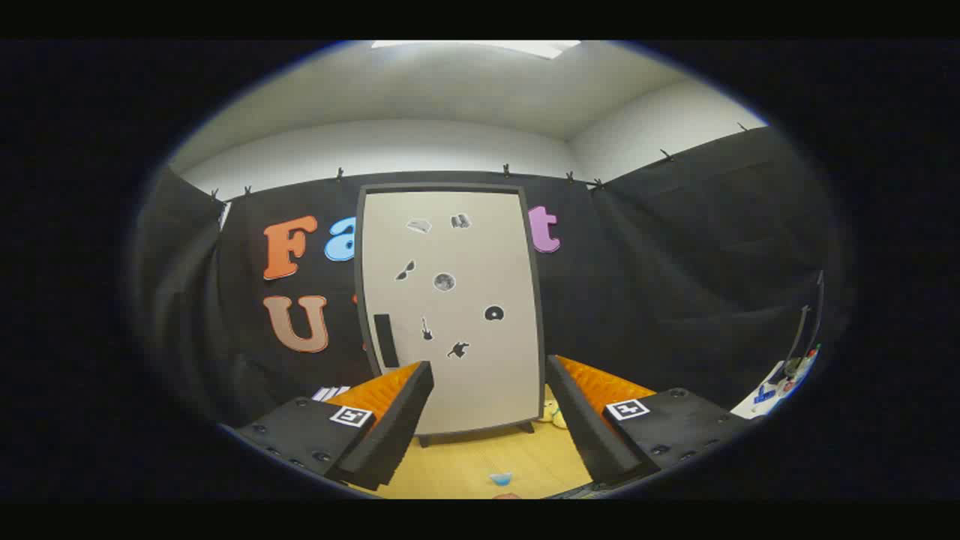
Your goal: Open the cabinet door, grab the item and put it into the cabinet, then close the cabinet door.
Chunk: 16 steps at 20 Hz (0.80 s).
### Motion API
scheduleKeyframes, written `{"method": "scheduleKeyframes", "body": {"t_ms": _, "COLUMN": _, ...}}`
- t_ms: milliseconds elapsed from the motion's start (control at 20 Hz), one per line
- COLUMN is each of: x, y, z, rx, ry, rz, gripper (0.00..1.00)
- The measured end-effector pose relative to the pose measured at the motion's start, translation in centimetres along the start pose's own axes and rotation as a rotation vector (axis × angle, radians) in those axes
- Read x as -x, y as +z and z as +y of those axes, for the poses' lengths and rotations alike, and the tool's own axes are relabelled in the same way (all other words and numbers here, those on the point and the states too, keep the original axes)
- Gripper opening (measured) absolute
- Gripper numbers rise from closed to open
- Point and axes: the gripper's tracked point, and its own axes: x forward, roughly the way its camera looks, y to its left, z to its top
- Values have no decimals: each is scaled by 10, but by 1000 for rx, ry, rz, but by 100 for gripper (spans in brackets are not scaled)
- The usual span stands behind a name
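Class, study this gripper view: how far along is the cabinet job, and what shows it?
Done: nothing visible; the cabinet door is shut, its dark handle untouched. In hand: the claw is open and empty, facing the door from short of it. Left: open the door, grab an item, perhaps the yellow toy beside the cabinet's base, put it inside, close up.

Hand-held gripper, fingers spread apart — ridged inner pads, square coded markers, round screws on mounts

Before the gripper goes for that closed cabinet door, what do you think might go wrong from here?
1. The handle is slim and sits at the door's edge; the open gripper may miss it.
2. The yellow toy lies beside the cabinet's foot, so the swinging door might knock it.
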Motion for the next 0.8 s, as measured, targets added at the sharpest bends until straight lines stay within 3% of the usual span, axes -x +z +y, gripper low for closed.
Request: {"method": "scheduleKeyframes", "body": {"t_ms": 800, "x": -2, "y": -1, "z": 5, "rx": 1, "ry": 11, "rz": 11, "gripper": 97}}
